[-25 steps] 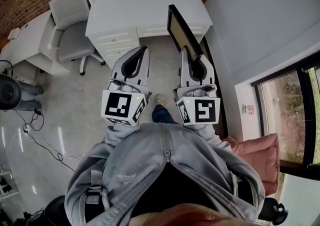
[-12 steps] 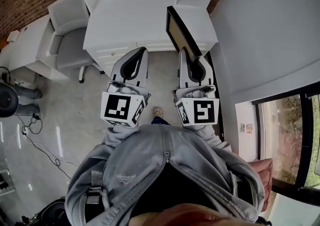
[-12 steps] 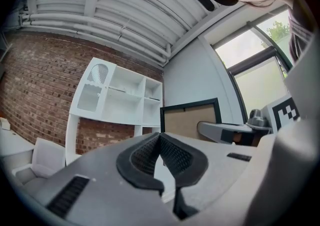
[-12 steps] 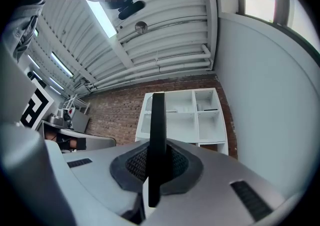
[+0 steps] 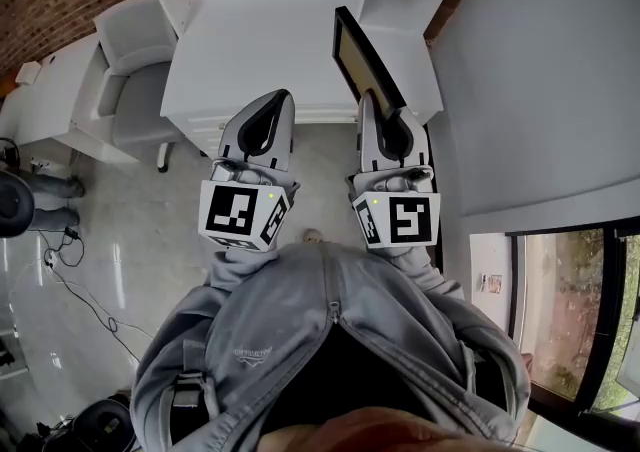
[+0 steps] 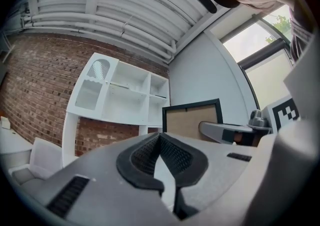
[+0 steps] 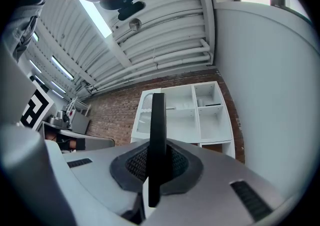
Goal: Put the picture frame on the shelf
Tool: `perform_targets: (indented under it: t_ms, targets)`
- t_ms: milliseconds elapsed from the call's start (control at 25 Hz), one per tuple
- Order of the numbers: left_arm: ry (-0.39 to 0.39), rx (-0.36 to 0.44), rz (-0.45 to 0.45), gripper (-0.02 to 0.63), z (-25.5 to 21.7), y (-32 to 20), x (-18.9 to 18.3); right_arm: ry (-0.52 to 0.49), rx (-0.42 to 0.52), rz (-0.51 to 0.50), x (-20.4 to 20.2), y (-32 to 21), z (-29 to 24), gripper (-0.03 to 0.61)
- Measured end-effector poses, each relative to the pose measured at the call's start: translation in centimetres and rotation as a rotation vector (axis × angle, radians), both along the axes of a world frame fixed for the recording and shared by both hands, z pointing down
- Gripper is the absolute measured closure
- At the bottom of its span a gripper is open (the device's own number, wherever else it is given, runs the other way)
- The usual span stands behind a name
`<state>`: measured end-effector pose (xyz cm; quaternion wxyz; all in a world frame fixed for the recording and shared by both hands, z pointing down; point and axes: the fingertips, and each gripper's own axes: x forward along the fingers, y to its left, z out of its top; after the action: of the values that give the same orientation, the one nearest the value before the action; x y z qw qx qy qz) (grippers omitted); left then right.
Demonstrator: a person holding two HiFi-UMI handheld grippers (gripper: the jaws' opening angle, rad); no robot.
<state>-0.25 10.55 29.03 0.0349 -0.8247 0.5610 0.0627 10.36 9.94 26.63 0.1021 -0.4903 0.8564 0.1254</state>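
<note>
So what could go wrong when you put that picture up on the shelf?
1. The right gripper pinches the picture frame by just one thin edge, so it might twist or slip out.
2. The frame sticks out well past the jaws, so it could bump the shelf dividers going in.
3. The left gripper is shut and empty, so nothing would catch the frame if it tips.
</note>
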Motion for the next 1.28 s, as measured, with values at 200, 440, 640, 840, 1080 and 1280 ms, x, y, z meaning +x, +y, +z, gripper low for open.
perform_targets:
  t_ms: [200,440,640,840,1080,1280]
  targets:
    - [-0.007,0.004,-0.018,0.606,-0.1,-2.0,0.4,-0.011,-0.001,-0.009,0.8,-2.3,0.2,0.545]
    - [-0.016,0.002,-0.037,0.606,-0.2,-3.4,0.4,-0.025,-0.007,-0.014,1.3,-3.8,0.3,0.545]
    - [-0.011,-0.004,-0.04,0.606,0.0,-4.1,0.2,-0.023,-0.012,-0.01,1.4,-4.4,0.5,0.545]
    - [-0.006,-0.002,-0.047,0.606,0.3,-5.2,-0.5,-0.018,-0.005,-0.004,1.1,-5.4,0.6,0.545]
    - [-0.009,0.01,-0.02,0.606,0.2,-7.3,-0.7,-0.011,0.015,0.01,0.6,-7.0,0.3,0.545]
    - [0.0,0.01,0.003,0.606,0.4,-10.8,-1.0,0.006,0.015,0.023,-0.1,-10.0,0.6,0.545]
